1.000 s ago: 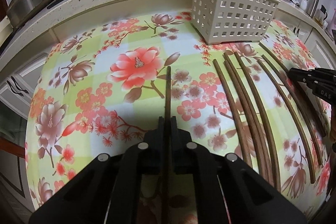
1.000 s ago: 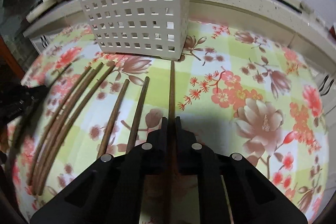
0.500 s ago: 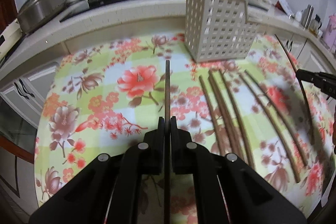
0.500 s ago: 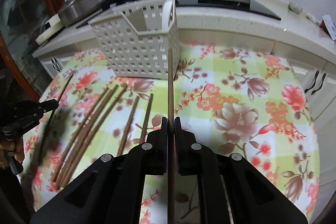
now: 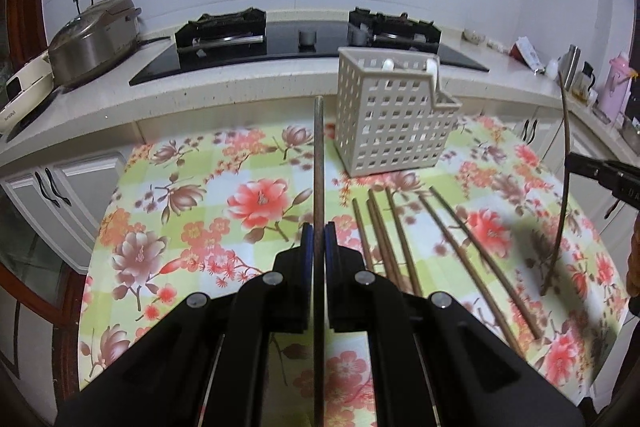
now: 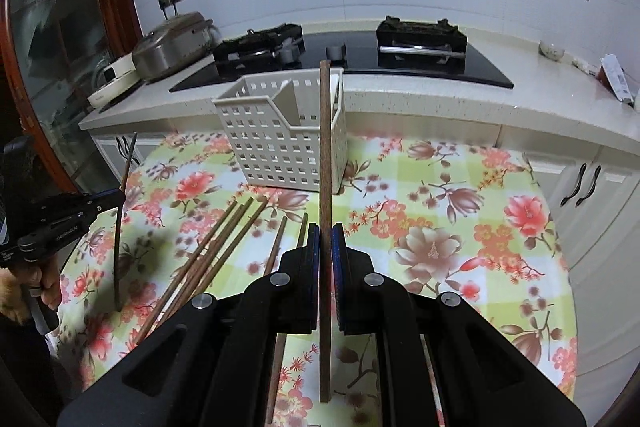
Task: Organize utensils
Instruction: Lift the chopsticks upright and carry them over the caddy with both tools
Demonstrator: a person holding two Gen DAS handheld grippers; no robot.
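Observation:
My left gripper (image 5: pixel 319 231) is shut on a brown wooden chopstick (image 5: pixel 318 163) held above the table, tip up. My right gripper (image 6: pixel 325 233) is shut on another chopstick (image 6: pixel 325 147), also raised and upright. Each gripper shows in the other view: the right one (image 5: pixel 572 163) at the right edge, the left one (image 6: pixel 120 197) at the left edge. A white perforated utensil basket (image 5: pixel 394 119) stands at the table's far side; it also shows in the right wrist view (image 6: pixel 284 139). Several chopsticks (image 5: pixel 400 243) lie on the floral tablecloth in front of it.
A floral tablecloth (image 5: pixel 200 227) covers the round table. Behind it runs a counter (image 5: pixel 240 87) with a gas hob (image 5: pixel 304 43), a rice cooker (image 5: pixel 96 35) at left, and bottles and a kettle (image 5: pixel 576 67) at right. Cabinets stand below.
Both grippers have risen well above the table, each lifting its chopstick off the cloth. The views now look out over the basket and the counter.

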